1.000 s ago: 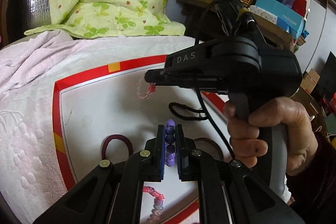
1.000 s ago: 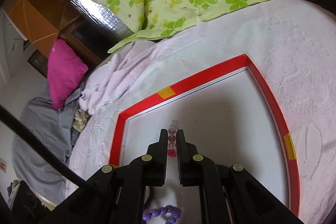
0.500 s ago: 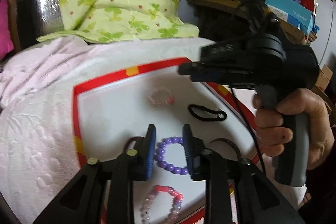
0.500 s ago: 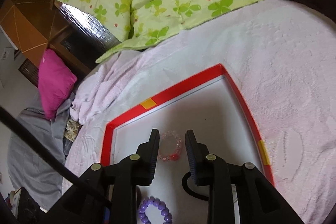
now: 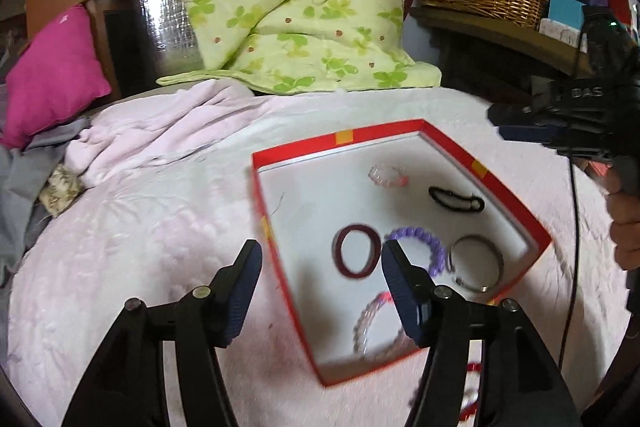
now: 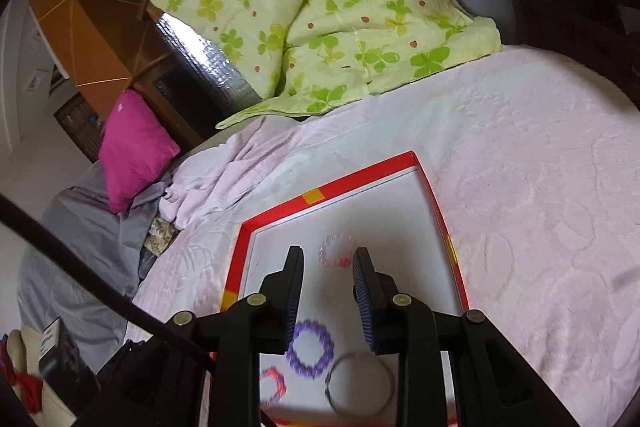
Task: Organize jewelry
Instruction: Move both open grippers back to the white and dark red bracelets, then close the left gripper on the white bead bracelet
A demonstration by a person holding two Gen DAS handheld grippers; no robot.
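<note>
I saw my left gripper nearest to the camera, its jaws spread wide and holding nothing. It hung above the near-left edge of the tray. My right gripper was also open, a little less wide, and empty, above the middle of the tray.

Inside the tray I counted 6 pieces, all lying flat and apart from each other or almost so. Nearest was a pale pink bead bracelet, then a dark red band, a purple bracelet just beside it, and a metal bangle. Farther lay a black hair tie and a small clear bracelet with some red beads.

I judged that the task was mostly done, because so many pieces were already in the tray. Something red lay on the bedspread outside the near corner, so perhaps 1 piece or more was left.

That red thing was blurred and partly behind the left gripper, and I could not tell what it was. The pink bracelet was half hidden by a finger. The right gripper showed only partly in the left view, cut by the frame edge.
</note>
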